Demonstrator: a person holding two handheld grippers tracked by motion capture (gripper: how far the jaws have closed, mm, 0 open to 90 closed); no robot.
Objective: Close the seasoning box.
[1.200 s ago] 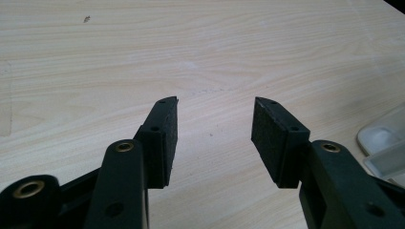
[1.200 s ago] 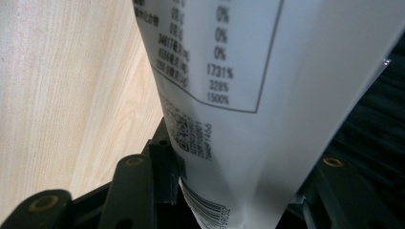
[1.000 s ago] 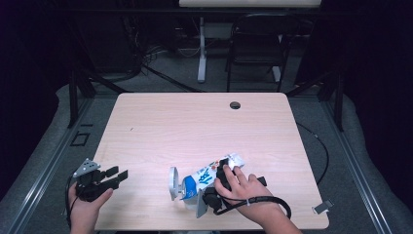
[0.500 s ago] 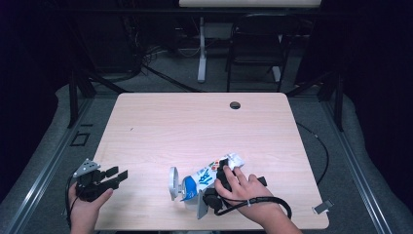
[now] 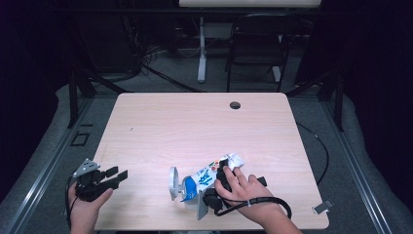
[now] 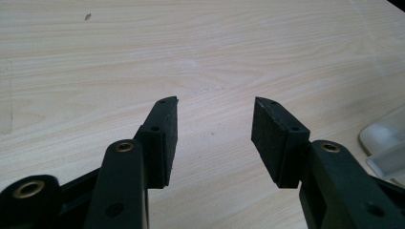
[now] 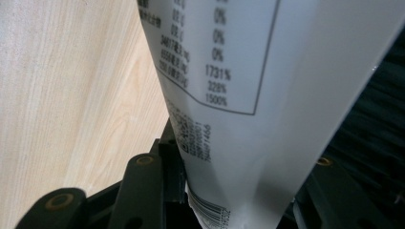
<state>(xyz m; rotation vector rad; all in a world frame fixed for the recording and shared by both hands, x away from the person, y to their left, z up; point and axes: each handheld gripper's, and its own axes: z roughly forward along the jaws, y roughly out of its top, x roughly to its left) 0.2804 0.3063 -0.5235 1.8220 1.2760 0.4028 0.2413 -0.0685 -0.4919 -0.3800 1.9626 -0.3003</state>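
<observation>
A white and blue carton (image 5: 207, 174) lies tilted on its side near the table's front edge. My right gripper (image 5: 217, 184) is on the carton's right part, with a hand over it. In the right gripper view the carton (image 7: 229, 71) sits between both black jaws, and the pads (image 7: 173, 160) press on its sides. These jaws have just been closing on the carton. My left gripper (image 5: 119, 174) rests at the front left corner, well apart from the carton. Its jaws stand open over bare wood (image 6: 215, 119).
A whitish round object (image 5: 173, 183) stands just left of the carton, and its edge (image 6: 384, 140) shows in the left gripper view. The wooden table (image 5: 195, 126) has a dark hole (image 5: 235, 105) near its far edge. A black cable (image 5: 272, 204) loops off the right wrist.
</observation>
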